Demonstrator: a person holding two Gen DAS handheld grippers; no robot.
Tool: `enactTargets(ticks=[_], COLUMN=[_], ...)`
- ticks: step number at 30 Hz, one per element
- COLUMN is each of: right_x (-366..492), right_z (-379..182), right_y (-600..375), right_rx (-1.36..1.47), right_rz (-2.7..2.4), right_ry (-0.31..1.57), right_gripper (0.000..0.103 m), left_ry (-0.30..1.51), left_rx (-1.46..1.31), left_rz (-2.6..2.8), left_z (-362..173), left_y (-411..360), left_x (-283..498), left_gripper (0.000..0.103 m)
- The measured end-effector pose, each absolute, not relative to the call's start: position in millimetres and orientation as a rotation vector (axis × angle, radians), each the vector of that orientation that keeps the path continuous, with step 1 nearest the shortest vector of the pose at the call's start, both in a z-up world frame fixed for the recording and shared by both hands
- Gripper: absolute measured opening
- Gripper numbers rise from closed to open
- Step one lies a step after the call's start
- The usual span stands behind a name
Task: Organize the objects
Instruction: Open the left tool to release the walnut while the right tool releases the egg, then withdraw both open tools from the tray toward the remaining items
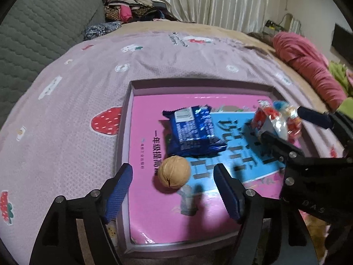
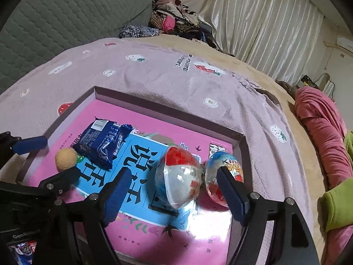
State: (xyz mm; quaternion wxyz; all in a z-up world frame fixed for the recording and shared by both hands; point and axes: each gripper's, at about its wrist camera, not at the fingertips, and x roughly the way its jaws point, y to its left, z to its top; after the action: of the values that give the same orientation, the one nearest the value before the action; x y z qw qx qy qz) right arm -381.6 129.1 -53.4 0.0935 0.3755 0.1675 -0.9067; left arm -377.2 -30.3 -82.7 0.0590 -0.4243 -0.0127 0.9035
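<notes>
A shallow box [image 1: 198, 86] on the bed holds a pink and blue book [image 1: 154, 209]. On the book lie a walnut [image 1: 174, 172], a blue snack packet [image 1: 192, 130] and a clear-wrapped twin egg toy [image 1: 275, 119]. My left gripper [image 1: 174, 190] is open, with the walnut lying between its fingertips and clear of both pads. In the right wrist view my right gripper [image 2: 174, 190] is open around the egg toy [image 2: 178, 176]; its left pad stands apart from it and its right finger hides part of the second egg. The walnut [image 2: 66, 159] and blue packet [image 2: 101, 143] lie to the left.
The box [image 2: 154, 101] sits on a pink strawberry-print bedspread [image 1: 77, 110]. A grey quilted headboard [image 1: 39, 26] is at the far left, a clothes pile [image 1: 130, 6] at the back, a rolled pink blanket [image 1: 308, 66] on the right. More packets [image 2: 24, 249] show at the lower left.
</notes>
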Motion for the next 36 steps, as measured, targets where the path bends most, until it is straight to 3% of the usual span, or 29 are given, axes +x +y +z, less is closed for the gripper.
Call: enactTargets(ticks=[16, 25, 36], right_x=[-343, -300, -244], right_z=[5, 47, 74], right_y=[168, 177, 182], right_rx=[0.891, 0.72, 0.707], right_rz=[-2.818, -2.875, -2.863], right_ry=[0.255, 0.223, 0.252], right_gripper=[0.091, 0.096, 0.099], left_ry=[-0.118, -0.121, -0.169], left_rx=[-1.106, -0.951, -0.909], left_rz=[2.81, 2.89, 2.934], left_z=[-28, 14, 41], left_y=[-45, -53, -58], left_x=[-347, -313, -254], left_gripper=[0.087, 0.087, 0.087])
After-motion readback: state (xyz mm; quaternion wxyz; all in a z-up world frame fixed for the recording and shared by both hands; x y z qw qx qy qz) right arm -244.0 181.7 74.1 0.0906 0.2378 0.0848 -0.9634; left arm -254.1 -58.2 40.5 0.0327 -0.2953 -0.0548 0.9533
